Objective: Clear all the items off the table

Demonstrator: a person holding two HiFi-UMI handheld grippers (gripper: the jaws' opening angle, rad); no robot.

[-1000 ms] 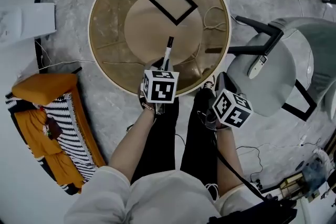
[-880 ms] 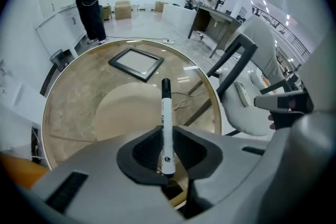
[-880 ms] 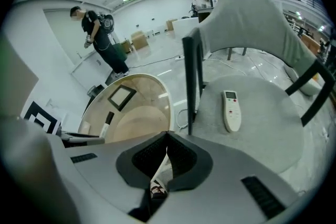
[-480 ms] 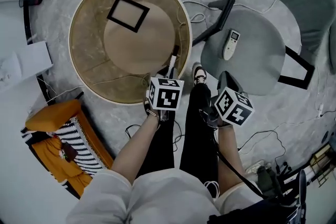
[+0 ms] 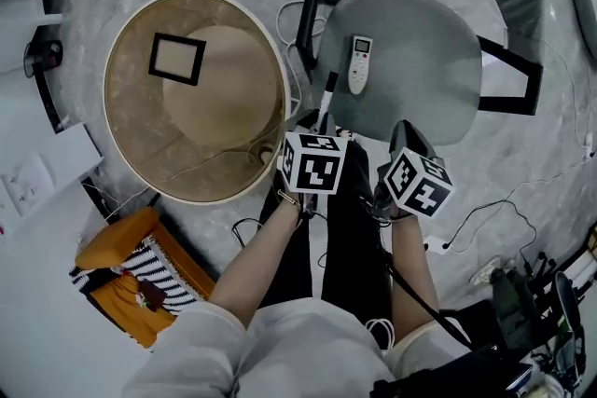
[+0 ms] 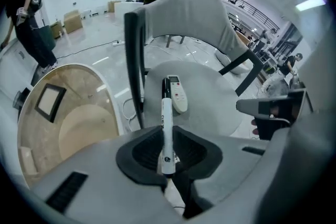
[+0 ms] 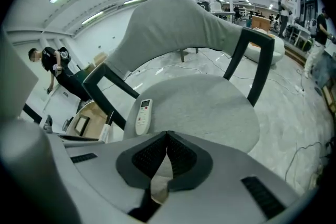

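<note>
- Round table (image 5: 140, 165) at far L. Only a black square frame (image 5: 177, 59) lies on it, well apart from both tools.
- L gripper (image 5: 316, 133) is clenched on a marker pen (image 5: 326, 100). The white barrel is pinched btwn the pads near its rear end, w/ the black cap sticking out ahead. In the left gripper view the pen (image 6: 166, 128) runs straight up the middle of the gripper (image 6: 167, 157).
- The pen's cap end hangs over the L edge of the chair seat (image 5: 420, 42), just L of a white remote (image 5: 360, 63) that lies flat on the seat.
- R gripper (image 5: 401, 144) is just R of the L one, near the seat's front edge. Its jaws are pressed together w/ nothing btwn them in the right gripper view (image 7: 167, 147). The remote (image 7: 143, 116) lies ahead & to the L there.
- Pose: both forearms (image 5: 270, 247) reach fwd from the lap, side by side. Both tools tip steeply down.
- Vs a sec ago: the pen was over the table's near rim, w/ the chair off to the R. Now both tools have swung across to the chair & the table sits off to the L. Grip on the pen is unchanged.
</note>
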